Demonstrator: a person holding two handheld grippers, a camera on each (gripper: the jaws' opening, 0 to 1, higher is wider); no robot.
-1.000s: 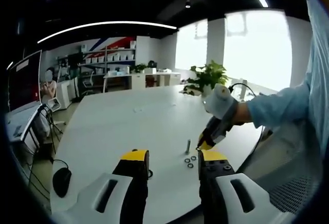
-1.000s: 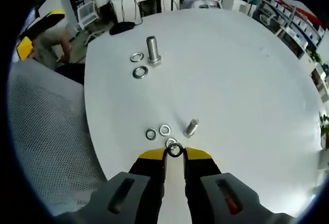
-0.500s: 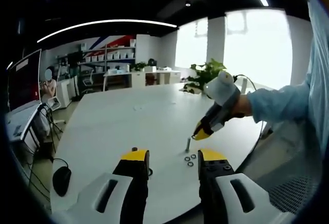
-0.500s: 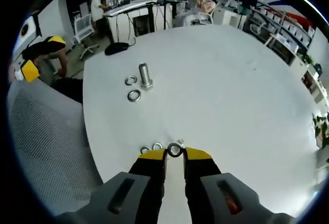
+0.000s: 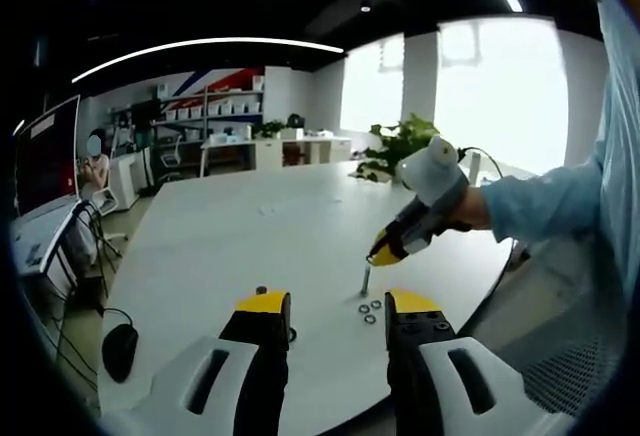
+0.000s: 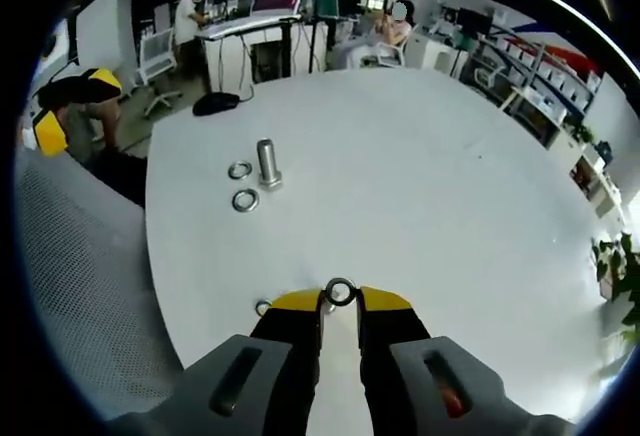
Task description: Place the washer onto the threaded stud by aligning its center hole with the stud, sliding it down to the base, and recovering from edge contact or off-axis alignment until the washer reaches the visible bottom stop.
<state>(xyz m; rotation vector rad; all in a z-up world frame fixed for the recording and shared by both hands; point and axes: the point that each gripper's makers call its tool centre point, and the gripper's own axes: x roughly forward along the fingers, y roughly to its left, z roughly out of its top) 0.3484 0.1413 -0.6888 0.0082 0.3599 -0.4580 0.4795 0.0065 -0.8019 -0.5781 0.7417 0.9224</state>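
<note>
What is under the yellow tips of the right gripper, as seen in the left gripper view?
Under the right gripper stands the small upright metal stud on the white table, with three loose metal washers beside its base. The small metal washer it holds is too small to see there.

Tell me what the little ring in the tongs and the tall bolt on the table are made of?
The washer pinched in the right tongs looks like metal: grey and shiny along its rim. The bolt standing on the white table also looks like metal, probably steel, silvery with a dull gleam down its side. The two loose washers beside it have the same silvery look. The exact metal can't be told.
</note>
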